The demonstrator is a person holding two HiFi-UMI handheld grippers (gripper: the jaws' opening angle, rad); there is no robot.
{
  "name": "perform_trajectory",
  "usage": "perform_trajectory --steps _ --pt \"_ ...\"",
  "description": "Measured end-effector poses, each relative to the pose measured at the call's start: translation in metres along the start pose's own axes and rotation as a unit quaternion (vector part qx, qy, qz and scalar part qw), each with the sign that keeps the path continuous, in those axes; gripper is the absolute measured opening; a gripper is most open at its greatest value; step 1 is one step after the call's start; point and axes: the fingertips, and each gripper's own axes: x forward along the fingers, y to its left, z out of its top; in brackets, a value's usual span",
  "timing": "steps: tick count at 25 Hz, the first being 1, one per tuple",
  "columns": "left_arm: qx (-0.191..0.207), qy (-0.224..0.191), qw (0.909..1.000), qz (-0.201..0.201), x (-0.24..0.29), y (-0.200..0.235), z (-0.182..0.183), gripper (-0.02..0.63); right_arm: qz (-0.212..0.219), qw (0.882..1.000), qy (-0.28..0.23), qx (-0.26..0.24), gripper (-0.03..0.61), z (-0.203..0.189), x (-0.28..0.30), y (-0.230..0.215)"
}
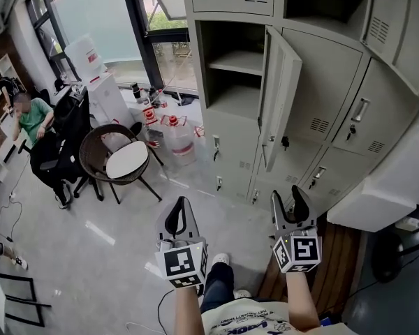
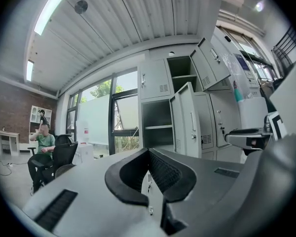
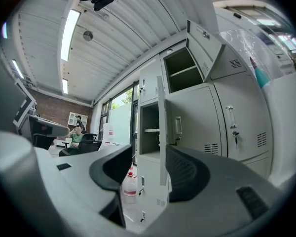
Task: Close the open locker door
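Left gripper (image 1: pixel 181 204), jaws together, and right gripper (image 1: pixel 288 201), jaws wide and empty, hang well short of the locker door (image 1: pixel 280 98).

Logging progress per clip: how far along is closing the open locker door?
Done: nothing; the pale grey metal locker door stands swung out from its shelved compartment. In hand: neither gripper touches it; the left gripper, jaws together, and the right gripper, jaws apart and empty, hang low before the lockers. Left: reach the door and push it shut.
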Motion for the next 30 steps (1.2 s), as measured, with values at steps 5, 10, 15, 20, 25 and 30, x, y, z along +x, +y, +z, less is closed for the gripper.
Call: perform_trajectory --steps 5,10,15,20,25,30 --pt "-0.002 0.0 0.9998 -0.018 0.042 0.007 0.001 0.005 -0.013 1.0 0.008 -0.003 0.207 -0.005 0.038 -0.003" --pt "-0.003 0.003 0.9994 -0.033 0.078 0.017 0.002 0.005 -0.031 0.999 0.016 -0.006 0.207 -0.012 0.071 -0.007" --pt "-0.003 0.001 0.999 -0.044 0.111 0.029 0.004 0.005 -0.051 0.998 0.024 -0.005 0.207 -0.019 0.099 -0.015" --pt "-0.005 0.001 0.9981 -0.062 0.141 0.033 0.002 0.005 -0.069 0.997 0.034 -0.004 0.207 -0.028 0.122 -0.022" --pt "-0.006 0.002 0.9969 -0.078 0.168 0.034 0.001 0.005 -0.086 0.995 0.043 0.0 0.207 -0.036 0.141 -0.03" --pt "-0.006 0.004 0.996 -0.09 0.186 0.035 0.002 0.005 -0.09 0.995 0.051 0.003 0.207 -0.04 0.154 -0.035"
